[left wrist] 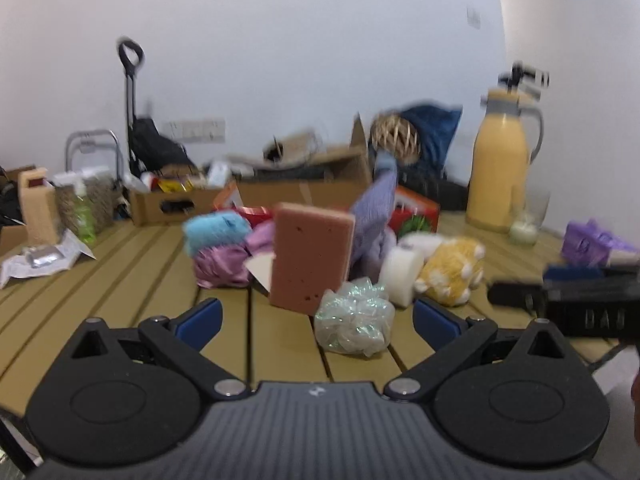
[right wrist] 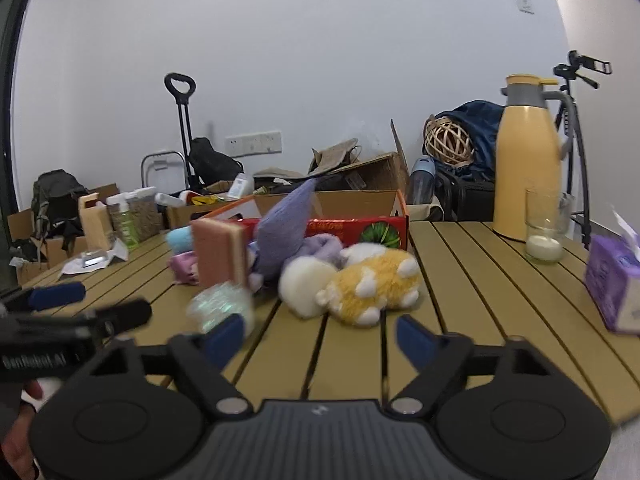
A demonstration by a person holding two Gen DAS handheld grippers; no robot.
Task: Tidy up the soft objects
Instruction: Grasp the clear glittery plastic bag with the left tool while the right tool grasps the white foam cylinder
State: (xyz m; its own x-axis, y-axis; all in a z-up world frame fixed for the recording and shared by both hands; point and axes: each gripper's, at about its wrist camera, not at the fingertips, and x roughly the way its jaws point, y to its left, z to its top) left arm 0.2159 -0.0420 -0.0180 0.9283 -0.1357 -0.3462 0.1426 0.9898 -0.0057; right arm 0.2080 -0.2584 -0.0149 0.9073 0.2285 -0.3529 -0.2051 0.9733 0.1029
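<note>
The left hand-held gripper is held wide and empty, low and level over the desk, with the iridescent mesh puff lying just ahead between its fingertips at about 1 o'clock. The puff is judged feather-light, crinkly and easily squashed, so it is best pinched across its bunched middle. The right hand-held gripper is likewise spread and empty, levelled toward the yellow plush at 12 o'clock.
</note>
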